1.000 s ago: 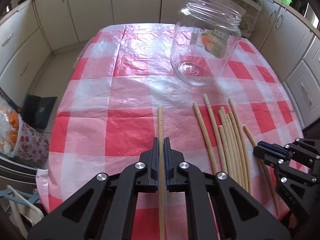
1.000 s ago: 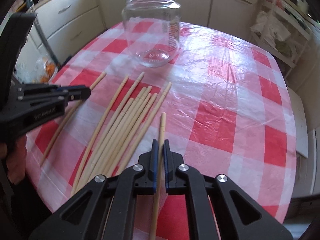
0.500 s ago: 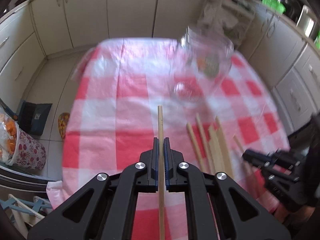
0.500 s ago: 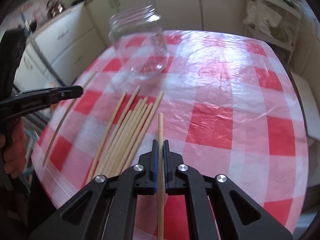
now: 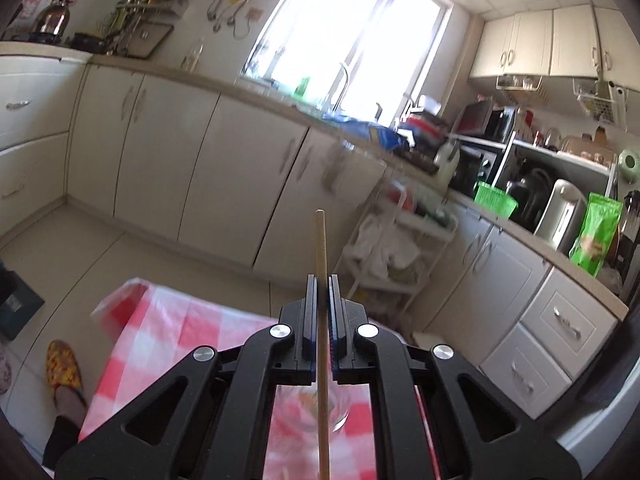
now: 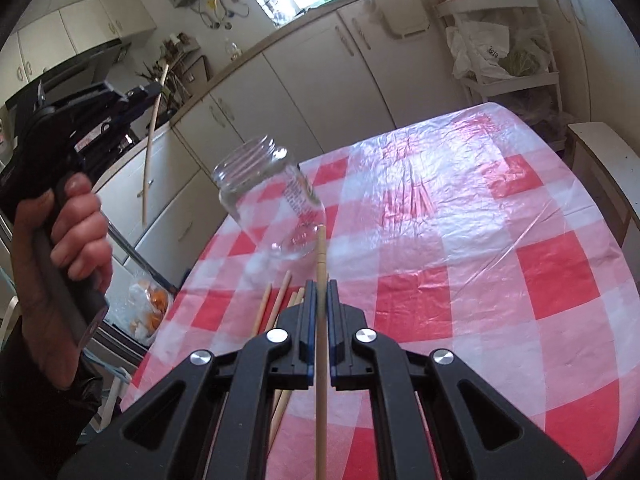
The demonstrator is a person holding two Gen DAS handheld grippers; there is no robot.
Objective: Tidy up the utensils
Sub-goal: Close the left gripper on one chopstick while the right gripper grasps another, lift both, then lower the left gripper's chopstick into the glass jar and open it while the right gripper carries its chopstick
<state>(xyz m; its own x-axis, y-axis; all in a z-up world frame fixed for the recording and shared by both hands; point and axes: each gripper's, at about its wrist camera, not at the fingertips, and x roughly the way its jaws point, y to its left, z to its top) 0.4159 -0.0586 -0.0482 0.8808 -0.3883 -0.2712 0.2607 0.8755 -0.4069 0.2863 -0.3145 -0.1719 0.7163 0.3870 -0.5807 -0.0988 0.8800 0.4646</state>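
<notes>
My left gripper (image 5: 321, 280) is shut on a wooden chopstick (image 5: 320, 240) and holds it high, tilted up toward the kitchen cabinets. It also shows in the right wrist view (image 6: 132, 94), its chopstick (image 6: 152, 136) hanging steeply above and left of the jar. The glass jar (image 6: 272, 204) stands open on the red-checked tablecloth (image 6: 460, 240); its blurred base shows under my left gripper (image 5: 316, 408). My right gripper (image 6: 320, 286) is shut on another chopstick (image 6: 321, 248), raised above the table and pointing toward the jar. Several loose chopsticks (image 6: 280, 300) lie on the cloth at its left.
White cabinets (image 5: 200, 168) and a cluttered counter ring the table. A white trolley rack (image 6: 508, 40) stands past the table's far right corner. A bag with orange contents (image 6: 148, 308) sits on the floor at the left edge.
Both grippers lifted their chopsticks off the table. The left rose high and tilted up, so its view swung from the tabletop to the cabinets. The right rose and moved toward the jar.
</notes>
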